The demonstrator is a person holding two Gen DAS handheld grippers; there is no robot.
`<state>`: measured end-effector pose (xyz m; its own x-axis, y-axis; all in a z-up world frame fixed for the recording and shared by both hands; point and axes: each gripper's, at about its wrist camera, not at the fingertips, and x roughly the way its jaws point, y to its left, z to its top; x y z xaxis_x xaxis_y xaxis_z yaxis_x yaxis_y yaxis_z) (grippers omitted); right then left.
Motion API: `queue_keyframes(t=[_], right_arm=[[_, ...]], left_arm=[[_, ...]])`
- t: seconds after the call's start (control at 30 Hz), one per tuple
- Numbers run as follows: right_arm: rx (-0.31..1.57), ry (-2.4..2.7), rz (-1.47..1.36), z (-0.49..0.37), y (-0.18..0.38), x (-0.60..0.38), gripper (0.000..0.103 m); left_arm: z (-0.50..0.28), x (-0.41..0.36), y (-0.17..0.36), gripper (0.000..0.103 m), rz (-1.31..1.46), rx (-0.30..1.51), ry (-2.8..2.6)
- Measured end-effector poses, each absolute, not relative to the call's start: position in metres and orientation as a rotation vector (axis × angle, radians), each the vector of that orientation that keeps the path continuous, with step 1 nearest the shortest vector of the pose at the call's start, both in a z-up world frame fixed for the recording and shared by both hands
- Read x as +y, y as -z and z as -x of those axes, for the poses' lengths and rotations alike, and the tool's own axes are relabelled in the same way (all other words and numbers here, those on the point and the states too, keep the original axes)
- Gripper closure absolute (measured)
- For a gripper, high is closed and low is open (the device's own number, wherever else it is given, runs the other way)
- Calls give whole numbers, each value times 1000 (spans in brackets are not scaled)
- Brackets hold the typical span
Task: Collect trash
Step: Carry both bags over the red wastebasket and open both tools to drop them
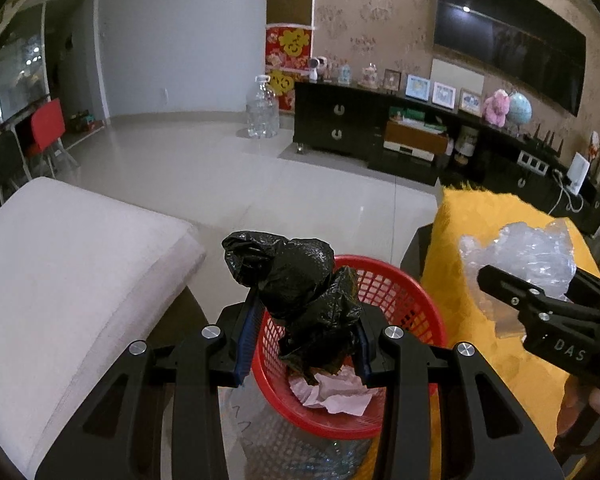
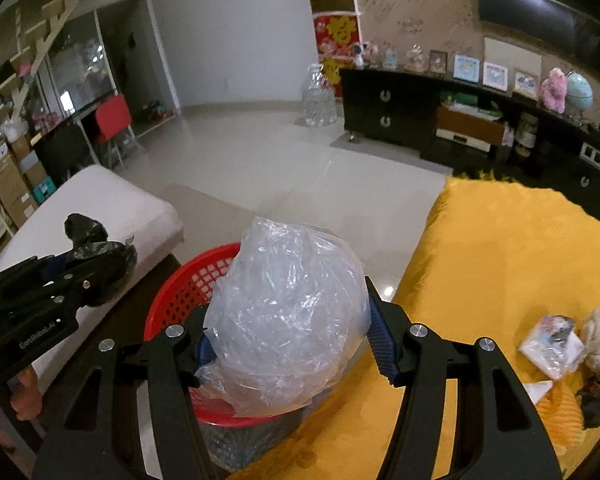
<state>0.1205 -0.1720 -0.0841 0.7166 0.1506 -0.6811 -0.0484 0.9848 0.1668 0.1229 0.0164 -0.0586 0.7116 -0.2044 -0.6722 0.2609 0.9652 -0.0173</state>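
Your left tongs [image 1: 304,316] grip a black bag [image 1: 300,280], right tongs [image 2: 288,344] a clear bag [image 2: 288,312], over the red basket [image 1: 400,288]; paper's already inside, wrappers [image 2: 552,346] remain on the yellow cloth [image 2: 500,248].

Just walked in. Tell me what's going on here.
A person is clearing trash with a handheld gripper in each hand. The left gripper is clamped on a crumpled black plastic bag, held over the red basket, which already has crumpled pinkish paper inside. The right gripper holds a bunched clear plastic bag near the same basket. More litter sits on the yellow cloth to the right.
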Motion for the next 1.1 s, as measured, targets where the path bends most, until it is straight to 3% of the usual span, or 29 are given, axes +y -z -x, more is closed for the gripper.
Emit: queue_keyframes(t=[0.33, 0.5, 0.57, 0.63, 0.87, 1.1], right_arm=[[842, -140, -130, -140, 119, -158, 39], [861, -152, -130, -147, 127, -153, 36], [864, -153, -127, -148, 129, -151, 35], [867, -155, -129, -148, 130, -150, 33], [853, -144, -132, -146, 124, -151, 24], [833, -119, -127, -136, 114, -159, 23]], left_arm=[[-142, 13, 99, 66, -108, 867, 302], [-145, 15, 104, 55, -109, 882, 313], [-145, 16, 103, 41, -106, 884, 316], [-144, 17, 99, 36, -93, 875, 318], [-144, 20, 87, 31, -65, 846, 306], [-142, 29, 69, 26, -34, 791, 275]])
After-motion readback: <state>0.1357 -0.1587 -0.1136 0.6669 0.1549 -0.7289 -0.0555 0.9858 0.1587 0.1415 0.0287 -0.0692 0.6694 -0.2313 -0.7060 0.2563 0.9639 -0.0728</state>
